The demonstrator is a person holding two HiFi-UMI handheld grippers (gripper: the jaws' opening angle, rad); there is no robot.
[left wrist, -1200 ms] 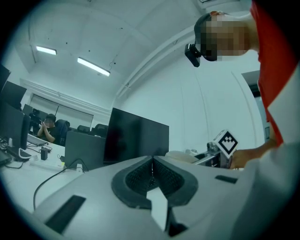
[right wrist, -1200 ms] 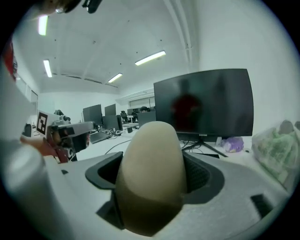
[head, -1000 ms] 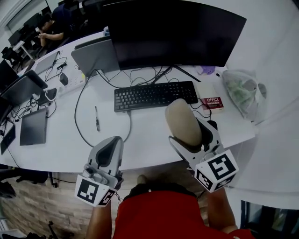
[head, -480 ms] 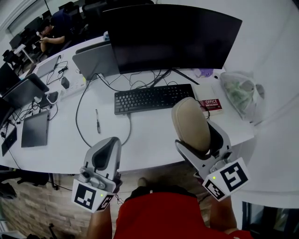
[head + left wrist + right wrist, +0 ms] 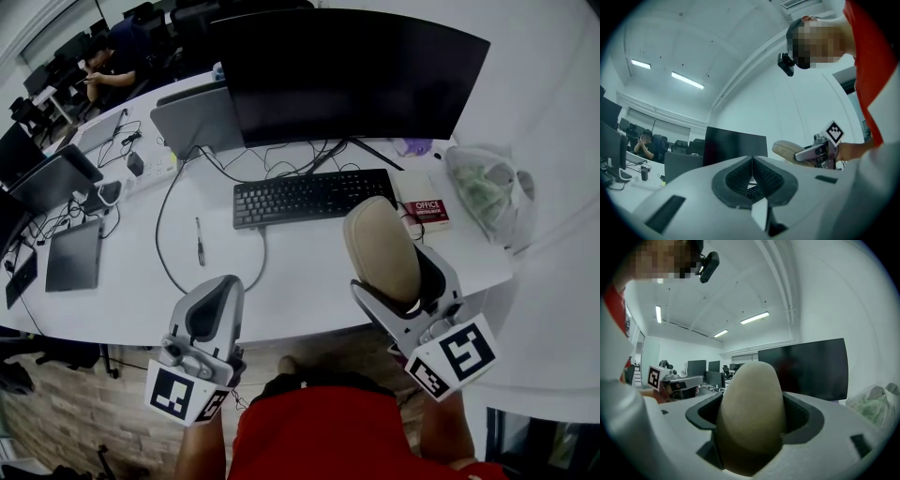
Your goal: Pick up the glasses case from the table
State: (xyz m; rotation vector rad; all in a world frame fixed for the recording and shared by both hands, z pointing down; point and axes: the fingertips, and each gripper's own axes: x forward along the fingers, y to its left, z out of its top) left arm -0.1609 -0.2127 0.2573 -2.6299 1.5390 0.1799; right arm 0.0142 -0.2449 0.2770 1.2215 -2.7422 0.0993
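Beige and matte, with a soft, felt-like skin, the rounded oblong glasses case (image 5: pixel 378 246) is up off the white table (image 5: pixel 112 305), near its front edge and on the near side of the flat black keyboard (image 5: pixel 309 195). The right gripper (image 5: pixel 398 281), a grey moulded plastic shell, grasps it. Its jaws stand wide, with dark ribbed pads pressed against both long sides of the case, and the domed end of the case pokes out past them.

The left gripper (image 5: pixel 217 289) hangs beside it, empty, its two dark textured pads clenched together with only a small chink showing below where they meet. Each gripper carries a cube printed with bold black-and-white square patterns.

The only print I can read is "OFFICE", in white capitals on the red band of a small flat box (image 5: pixel 427 208) by the keyboard's right end; the finer print under it is too small to make out. Next to that sits a crinkled clear plastic bag (image 5: pixel 487 192) with something pale green inside. A wide, glossy black curved monitor (image 5: pixel 347 75) stands behind the keyboard.
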